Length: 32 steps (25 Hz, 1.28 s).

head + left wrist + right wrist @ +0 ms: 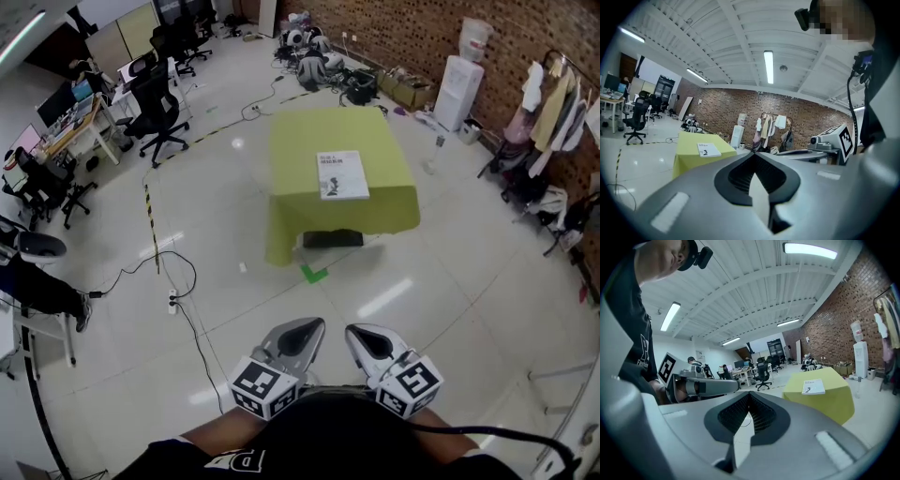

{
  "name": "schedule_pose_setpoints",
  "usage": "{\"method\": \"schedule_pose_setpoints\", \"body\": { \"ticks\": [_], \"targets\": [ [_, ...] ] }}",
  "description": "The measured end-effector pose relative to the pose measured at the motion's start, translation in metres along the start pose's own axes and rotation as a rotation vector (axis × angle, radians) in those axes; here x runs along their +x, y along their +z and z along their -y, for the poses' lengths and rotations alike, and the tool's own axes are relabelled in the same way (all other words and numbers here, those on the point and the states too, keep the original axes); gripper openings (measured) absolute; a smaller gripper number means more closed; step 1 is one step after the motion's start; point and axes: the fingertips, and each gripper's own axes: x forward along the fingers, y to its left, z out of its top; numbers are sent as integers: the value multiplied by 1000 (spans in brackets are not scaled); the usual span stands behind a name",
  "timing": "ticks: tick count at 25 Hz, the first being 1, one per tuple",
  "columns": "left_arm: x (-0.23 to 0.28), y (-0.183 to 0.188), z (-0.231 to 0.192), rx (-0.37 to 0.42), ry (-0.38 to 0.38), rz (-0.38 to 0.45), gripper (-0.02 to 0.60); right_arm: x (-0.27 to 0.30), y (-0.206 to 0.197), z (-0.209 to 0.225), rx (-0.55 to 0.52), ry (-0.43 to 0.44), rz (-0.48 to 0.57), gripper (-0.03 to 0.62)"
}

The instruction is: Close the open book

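Book (343,174): flat on the worktop (305,145), white cover up, looks closed. Sits toward the near edge, right of centre, nothing else on top.
Worktop: draped in yellow-green cloth hanging down the sides, standing alone mid-room. Black box (333,238) on the floor under the near edge, green tape mark (314,274) just in front of it.
Floor (422,281): glossy pale tile, with a black cable (178,281) trailing on the left.
Room: brick wall (412,28) at far right, water dispenser (457,89) and clothes rack (553,103) along it. Office chairs (159,112) and desks (80,127) far left.
Left gripper (305,325) and right gripper (361,331): side by side low in the head view, well apart from the worktop. Fingers together on both, nothing between them.
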Motion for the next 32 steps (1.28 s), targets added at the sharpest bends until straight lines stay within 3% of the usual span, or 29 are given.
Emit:
{"method": "schedule_pose_setpoints", "body": {
  "ticks": [9,14,22,32],
  "targets": [
    [16,-2,-35,-50,-92,-6,8,34,-2,9,-18,-69,-57,8],
    [37,4,-34,-73,-115,-8,8,31,4,29,5,-102,-64,8],
    [61,20,-56,-73,-4,22,8,53,20,54,-57,15,-81,8],
    [137,28,-35,-46,93,24,8,30,36,130,-46,127,-46,8]
  ]
}}
